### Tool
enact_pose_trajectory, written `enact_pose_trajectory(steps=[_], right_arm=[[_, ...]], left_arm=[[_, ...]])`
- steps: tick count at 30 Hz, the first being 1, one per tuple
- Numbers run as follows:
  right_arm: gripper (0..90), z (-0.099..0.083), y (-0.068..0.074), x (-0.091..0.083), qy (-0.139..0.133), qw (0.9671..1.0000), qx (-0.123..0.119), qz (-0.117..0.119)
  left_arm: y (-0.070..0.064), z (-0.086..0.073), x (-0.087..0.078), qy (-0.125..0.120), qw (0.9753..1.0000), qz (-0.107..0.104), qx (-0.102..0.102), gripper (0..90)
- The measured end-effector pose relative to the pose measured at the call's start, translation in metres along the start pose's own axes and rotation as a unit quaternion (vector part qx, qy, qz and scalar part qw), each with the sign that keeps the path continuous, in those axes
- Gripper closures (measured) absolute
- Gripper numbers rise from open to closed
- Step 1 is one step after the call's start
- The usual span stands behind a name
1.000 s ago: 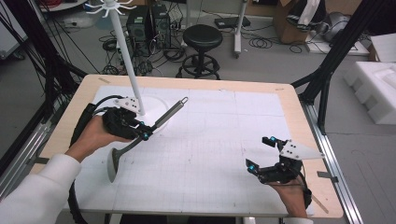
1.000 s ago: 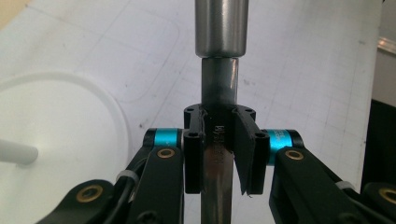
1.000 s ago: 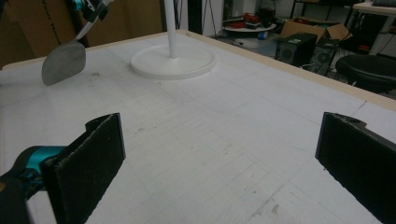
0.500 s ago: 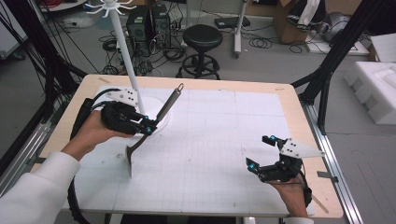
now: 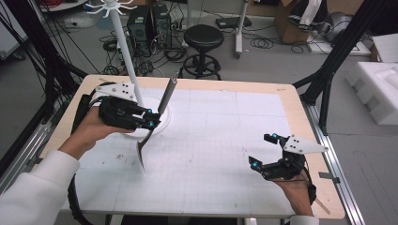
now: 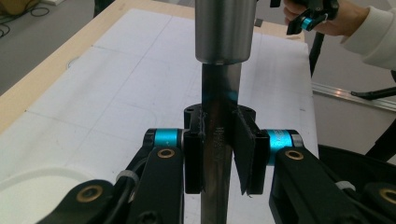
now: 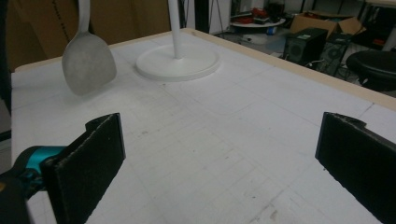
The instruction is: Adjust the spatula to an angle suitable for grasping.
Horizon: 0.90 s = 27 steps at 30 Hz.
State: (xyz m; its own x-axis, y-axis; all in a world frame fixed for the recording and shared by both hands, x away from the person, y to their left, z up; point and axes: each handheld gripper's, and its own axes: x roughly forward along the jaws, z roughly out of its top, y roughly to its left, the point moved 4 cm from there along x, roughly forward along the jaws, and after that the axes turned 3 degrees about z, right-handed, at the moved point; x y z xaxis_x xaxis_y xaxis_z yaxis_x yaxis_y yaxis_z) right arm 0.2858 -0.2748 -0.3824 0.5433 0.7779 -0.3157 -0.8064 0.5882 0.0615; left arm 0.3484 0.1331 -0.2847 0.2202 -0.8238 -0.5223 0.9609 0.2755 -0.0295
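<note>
At the left of the high view, the left claw (image 5: 151, 119) is seen clamped on the shaft of a metal spatula (image 5: 157, 117), which is held steeply tilted above the worktop (image 5: 225, 140), blade down and handle up, just beside the white stand (image 5: 123, 44). The clamping is shown closely in the left gripper view: the shaft (image 6: 218, 140) is pressed between both black pads (image 6: 194, 156). The hand is stretched forward from a white sleeve (image 5: 33, 192), with the wrist roughly level. The flat face of the blade (image 7: 88, 58) is revealed in the right gripper view, with the stand's round base (image 7: 177, 60) beside it. At the right, the right claw (image 5: 263, 152) is held low over the worktop, jaws wide apart around nothing, well apart from the spatula.
</note>
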Motion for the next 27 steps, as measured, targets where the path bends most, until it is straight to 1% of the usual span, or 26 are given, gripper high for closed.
enact_pose_trajectory(steps=[2,3,5,7,10,12,14,18,19,21,25,27], right_arm=[[0.4,0.005,0.0,0.001,0.006,1.0,-0.005,0.004],[0.4,0.008,0.0,0.002,0.009,0.9999,-0.006,0.007],[0.4,0.014,0.0,0.003,0.012,0.9997,-0.015,0.013],[0.4,0.021,-0.001,0.004,0.013,0.9994,-0.021,0.024],[0.4,0.031,-0.002,0.005,0.016,0.999,-0.025,0.033],[0.4,0.04,-0.003,0.007,0.019,0.9985,-0.033,0.041],[0.4,0.048,-0.003,0.008,0.019,0.9978,-0.033,0.054],[0.4,0.067,-0.002,0.012,0.005,0.9965,-0.039,0.074],[0.4,0.071,-0.003,0.014,-0.001,0.9961,-0.043,0.077],[0.4,0.08,-0.003,0.017,-0.006,0.9951,-0.043,0.089],[0.4,0.096,-0.003,0.022,-0.014,0.9933,-0.039,0.108],[0.4,0.102,-0.003,0.025,-0.014,0.9921,-0.047,0.115]], left_arm=[[-0.001,0.003,0.001,-0.001,1.0,-0.004,0.007,74.8],[-0.002,0.004,0.002,-0.005,1.0,-0.005,0.005,74.8],[-0.002,0.006,0.002,-0.006,0.9999,-0.007,0.013,74.8],[-0.001,0.008,0.003,-0.01,0.9998,-0.004,0.014,74.8],[-0.001,0.01,0.003,-0.016,0.9997,-0.007,0.018,74.8],[-0.001,0.011,0.003,-0.022,0.9996,-0.005,0.018,74.9],[0.0,0.012,0.002,-0.024,0.9994,-0.007,0.023,74.8],[-0.001,0.015,0.004,-0.033,0.9991,-0.011,0.025,74.8],[-0.001,0.015,0.004,-0.032,0.999,-0.013,0.027,74.8],[-0.002,0.016,0.005,-0.033,0.9989,-0.014,0.029,74.8],[-0.003,0.018,0.006,-0.039,0.9984,-0.02,0.035,74.9],[-0.003,0.019,0.006,-0.04,0.9983,-0.021,0.035,74.8]])
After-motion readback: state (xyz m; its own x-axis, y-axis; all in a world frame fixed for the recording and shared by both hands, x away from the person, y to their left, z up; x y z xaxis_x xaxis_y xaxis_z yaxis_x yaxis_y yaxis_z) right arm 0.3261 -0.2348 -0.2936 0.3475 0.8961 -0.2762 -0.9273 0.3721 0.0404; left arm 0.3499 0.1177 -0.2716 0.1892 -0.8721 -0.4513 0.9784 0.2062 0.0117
